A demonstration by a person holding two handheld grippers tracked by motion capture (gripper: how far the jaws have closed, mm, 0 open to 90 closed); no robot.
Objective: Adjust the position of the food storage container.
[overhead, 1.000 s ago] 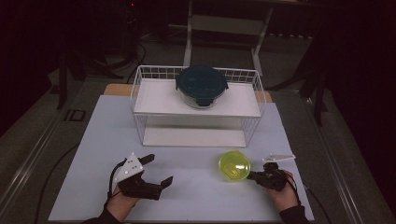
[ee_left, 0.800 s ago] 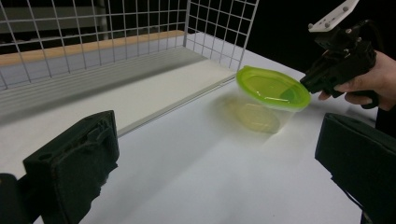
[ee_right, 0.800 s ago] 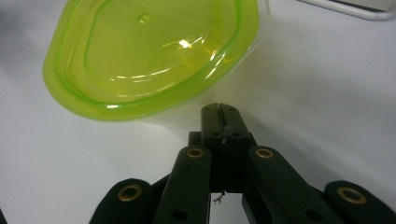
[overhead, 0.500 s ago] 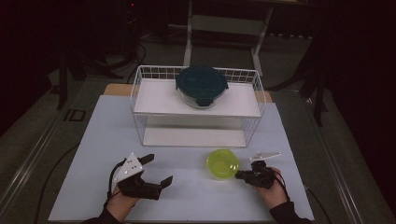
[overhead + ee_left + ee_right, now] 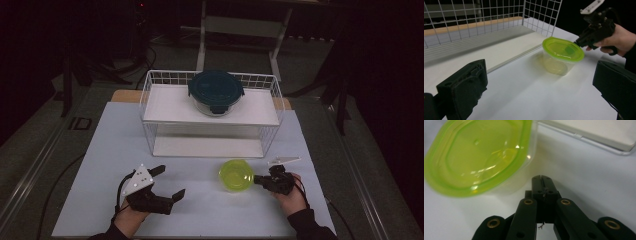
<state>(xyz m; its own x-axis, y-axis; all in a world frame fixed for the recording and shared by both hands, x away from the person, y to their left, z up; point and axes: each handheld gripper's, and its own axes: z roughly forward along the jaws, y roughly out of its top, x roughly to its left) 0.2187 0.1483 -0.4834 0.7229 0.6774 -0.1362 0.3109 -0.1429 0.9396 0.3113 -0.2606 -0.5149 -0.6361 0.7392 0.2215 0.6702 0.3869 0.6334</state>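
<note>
A clear tub with a yellow-green lid (image 5: pixel 236 175) stands on the white mat in front of the rack. My right gripper (image 5: pixel 256 178) is shut, with nothing between its jaws, and its tip rests against the tub's right side. In the right gripper view the closed tip (image 5: pixel 541 178) sits just below the tub's wall (image 5: pixel 479 155). My left gripper (image 5: pixel 169 182) rests open at the near left, well apart from the tub. Its view shows the tub (image 5: pixel 562 50) between its spread jaws (image 5: pixel 540 85), with the right gripper (image 5: pixel 596 32) beyond it.
A white wire rack (image 5: pixel 150 100) stands across the back of the mat. A glass container with a dark blue lid (image 5: pixel 216 92) sits on its upper shelf. The rack's lower shelf (image 5: pixel 205 146) is bare. Dark floor and table legs lie beyond the mat.
The shut right gripper has moved left along the mat, and the green-lidded tub has slid left with it. The left gripper has stayed put.
</note>
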